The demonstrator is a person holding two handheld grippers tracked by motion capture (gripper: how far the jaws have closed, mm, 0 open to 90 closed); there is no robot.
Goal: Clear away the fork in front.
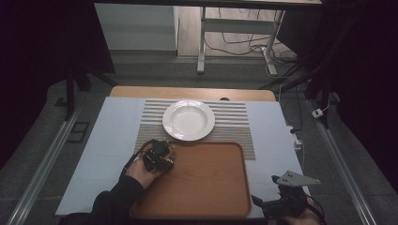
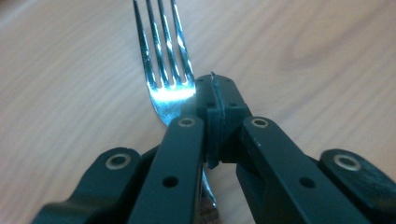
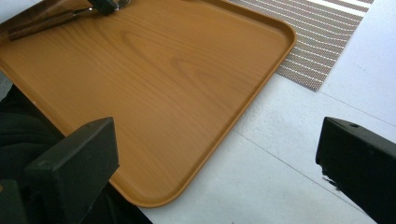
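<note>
A silver fork (image 2: pixel 164 56) lies flat on the wooden tray (image 2: pixel 70 93), tines pointing away. My left gripper (image 2: pixel 215 91) is shut, its pads pressed together just right of the fork's neck, and the handle runs beneath the jaws. From above, the left gripper (image 1: pixel 159 155) sits at the tray's (image 1: pixel 206 187) far left corner, held by a hand. My right gripper (image 3: pixel 215 163) is open with nothing between its jaws, hovering over the tray's (image 3: pixel 154 84) near right corner. The right gripper (image 1: pixel 278 202) is at the table's front right. The fork's handle (image 3: pixel 44 25) shows far off, by the left gripper (image 3: pixel 106 4).
A white deep plate (image 1: pixel 188 119) rests on a striped placemat (image 1: pixel 234 117) beyond the tray. A pale mat (image 1: pixel 112 140) covers the tabletop around them. Table legs and cables stand on the floor behind the table.
</note>
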